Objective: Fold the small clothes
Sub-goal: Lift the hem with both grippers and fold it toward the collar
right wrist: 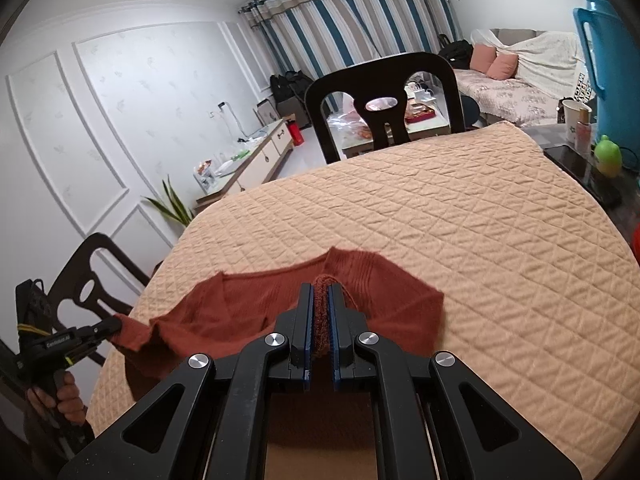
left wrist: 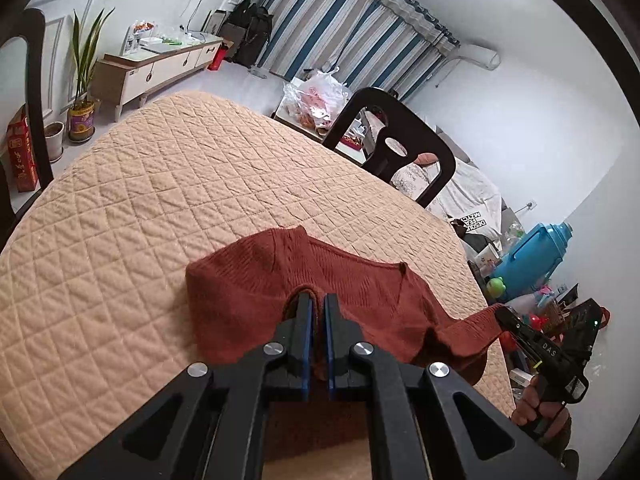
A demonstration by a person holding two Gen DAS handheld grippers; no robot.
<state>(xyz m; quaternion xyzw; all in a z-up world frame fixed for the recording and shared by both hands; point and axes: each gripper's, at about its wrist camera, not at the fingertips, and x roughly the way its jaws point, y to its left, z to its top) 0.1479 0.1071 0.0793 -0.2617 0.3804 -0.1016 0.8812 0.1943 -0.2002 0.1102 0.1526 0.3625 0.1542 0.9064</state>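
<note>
Both tongs tilted downward, left tongs point(left wrist: 316, 300) and right tongs point(right wrist: 320, 290) clamping rust sweater point(left wrist: 248, 280)

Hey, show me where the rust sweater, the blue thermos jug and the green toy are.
rust sweater point(left wrist: 256, 280), left wrist view, on the flat knit body.
blue thermos jug point(left wrist: 536, 256), left wrist view, on its side wall.
green toy point(right wrist: 608, 156), right wrist view, on its rounded body.

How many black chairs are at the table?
2. One chair stands at the far side of the table, by the striped curtains. The other chair is at the table's left edge. More may be hidden behind the cameras.
</note>
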